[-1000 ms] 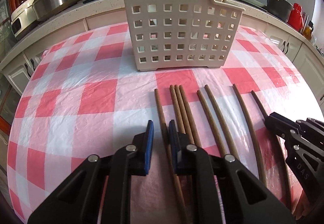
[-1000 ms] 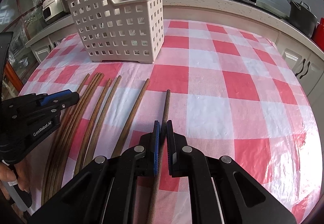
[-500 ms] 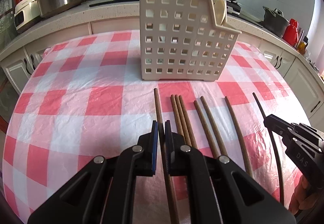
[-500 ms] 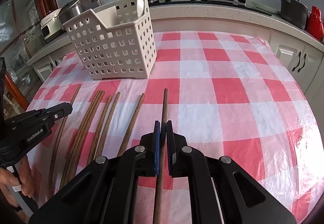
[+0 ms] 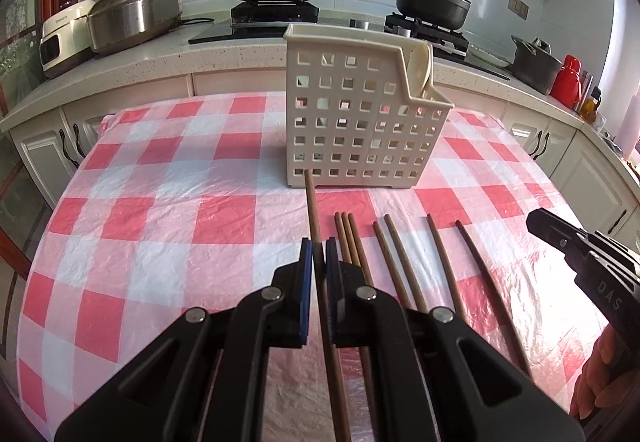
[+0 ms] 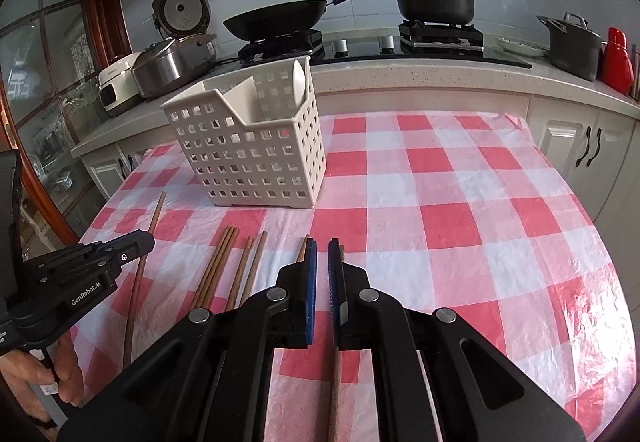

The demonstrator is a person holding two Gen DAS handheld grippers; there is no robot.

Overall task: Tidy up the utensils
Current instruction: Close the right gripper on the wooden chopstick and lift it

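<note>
Between the jaws of the left gripper there's one chopstick pinched tight, and the right gripper has its own chopstick clamped too. Both have come up off the checked cloth since a second ago. The other chopsticks lie just right of the left gripper, and the white basket sits straight ahead, so dropping these in looks next.

From my left wrist view, the held chopstick vanishes behind the left gripper and runs off the bottom edge. The right gripper hides most of its own chopstick; I can't see the far tip. The basket walls conceal most of the white spoon. Lettering on the cooker is too small for me to read.
</note>
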